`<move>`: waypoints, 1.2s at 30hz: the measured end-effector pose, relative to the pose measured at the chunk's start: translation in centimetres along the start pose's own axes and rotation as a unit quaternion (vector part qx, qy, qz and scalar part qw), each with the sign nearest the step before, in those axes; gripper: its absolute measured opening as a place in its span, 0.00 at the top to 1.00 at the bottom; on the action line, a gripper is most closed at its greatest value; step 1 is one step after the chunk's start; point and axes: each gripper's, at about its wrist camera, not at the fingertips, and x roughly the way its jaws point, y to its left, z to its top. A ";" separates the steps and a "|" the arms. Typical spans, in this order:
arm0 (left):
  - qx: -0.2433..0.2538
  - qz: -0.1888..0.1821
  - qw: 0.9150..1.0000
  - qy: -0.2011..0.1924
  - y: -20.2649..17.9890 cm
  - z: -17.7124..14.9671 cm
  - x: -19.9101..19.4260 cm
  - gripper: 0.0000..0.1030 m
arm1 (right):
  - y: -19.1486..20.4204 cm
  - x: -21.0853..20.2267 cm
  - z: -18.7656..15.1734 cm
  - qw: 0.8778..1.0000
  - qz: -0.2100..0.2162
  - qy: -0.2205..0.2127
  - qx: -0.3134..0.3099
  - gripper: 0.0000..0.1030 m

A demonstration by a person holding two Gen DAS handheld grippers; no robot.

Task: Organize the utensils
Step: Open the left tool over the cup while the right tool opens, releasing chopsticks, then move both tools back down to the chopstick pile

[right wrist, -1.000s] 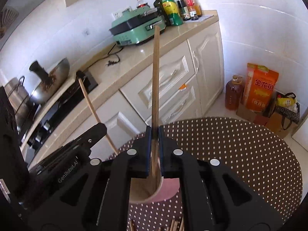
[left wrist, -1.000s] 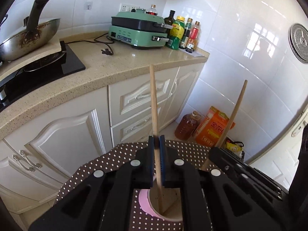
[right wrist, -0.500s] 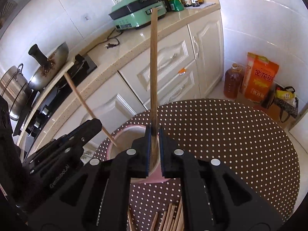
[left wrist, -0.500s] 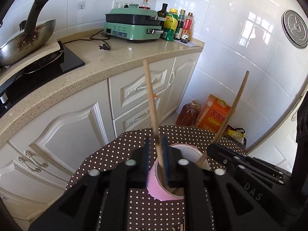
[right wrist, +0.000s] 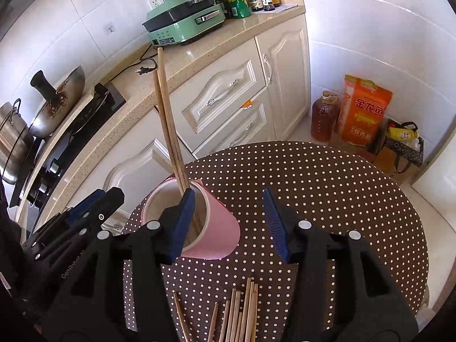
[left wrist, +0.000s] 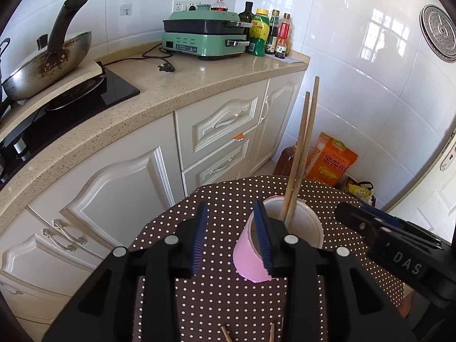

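Observation:
A pink cup (left wrist: 250, 262) (right wrist: 216, 228) stands on the round brown polka-dot table (left wrist: 228, 293) (right wrist: 327, 188). Two wooden chopsticks (left wrist: 299, 156) (right wrist: 168, 119) stand in it, leaning together. My left gripper (left wrist: 231, 238) is open and empty, just left of the cup, its right finger against the cup's rim. My right gripper (right wrist: 230, 223) is open and empty, its left finger over the cup's rim. Several loose chopsticks (right wrist: 239, 310) lie on the table below the right gripper; two tips show in the left wrist view (left wrist: 225, 332).
A kitchen counter (left wrist: 176, 85) with cabinets runs behind the table, with a wok (left wrist: 48, 65), a black hob (left wrist: 71, 99), a green appliance (left wrist: 205, 37) and bottles (left wrist: 268, 31). An oil jug (right wrist: 323, 116) and an orange bag (right wrist: 364, 111) stand on the floor.
Both grippers opened and let go of their chopsticks, which now stand together in the cup. Both grippers pulled back and up from the cup.

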 end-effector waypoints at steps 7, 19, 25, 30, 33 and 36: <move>0.006 0.009 1.000 -0.005 -0.3 0.1 -1.5 0.62 | -0.2 -1.6 -0.2 1.000 0.003 -0.004 0.001 0.50; 0.009 0.015 1.000 -0.023 -1.9 -0.4 -6.9 0.48 | 0.0 -7.9 -0.6 0.999 0.001 -0.043 -0.015 0.28; -0.004 0.023 1.000 -0.018 -2.1 -2.3 -9.7 0.47 | -0.6 -10.3 -1.6 0.999 0.001 -0.045 -0.013 0.26; 0.007 0.034 0.999 -0.006 -2.1 -4.6 -11.5 0.46 | -1.3 -11.7 -3.7 0.999 -0.004 -0.034 -0.014 0.25; 0.007 0.038 0.999 0.005 -1.9 -6.0 -12.3 0.46 | -1.8 -11.9 -5.0 1.000 -0.007 -0.016 -0.012 0.25; 0.003 0.041 0.999 0.016 -1.8 -7.4 -12.9 0.44 | -2.1 -12.0 -6.4 1.000 -0.010 -0.003 -0.015 0.25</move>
